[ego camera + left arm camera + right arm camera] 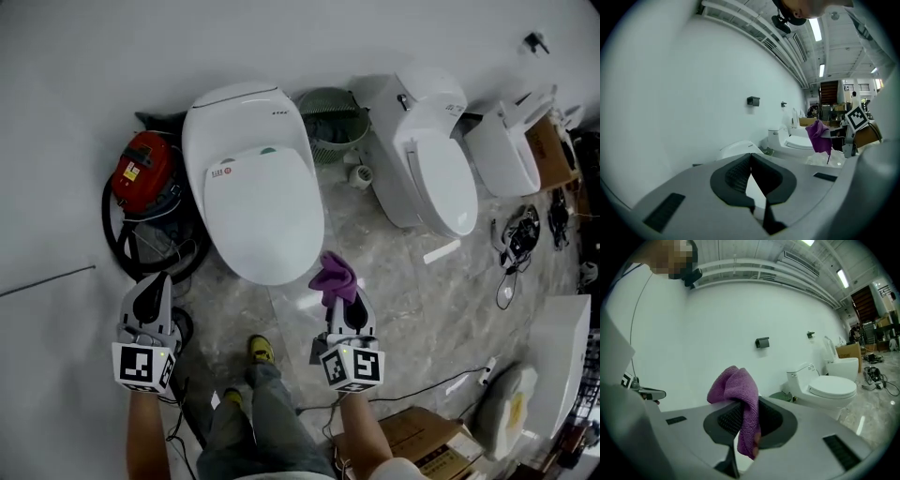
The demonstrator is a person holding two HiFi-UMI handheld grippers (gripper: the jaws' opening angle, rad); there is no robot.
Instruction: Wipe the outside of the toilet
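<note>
The toilet (pixel 253 178) I must wipe stands just beyond both grippers, lid down, and I judge no wiping has begun. My left gripper (pixel 150 292) hangs near left, jaws pressed together on nothing, held clear of the bowl. My right gripper (pixel 343 305) pinches the cloth (pixel 334 278) by a fold so its loose purple bunch points at the toilet's near right side, ready to rub.

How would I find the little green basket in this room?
Look along the white wall where the toilets stand. The basket sits between the big rounded toilet at the left and the next toilet. It is round and green; the toilets beside it are white.
</note>
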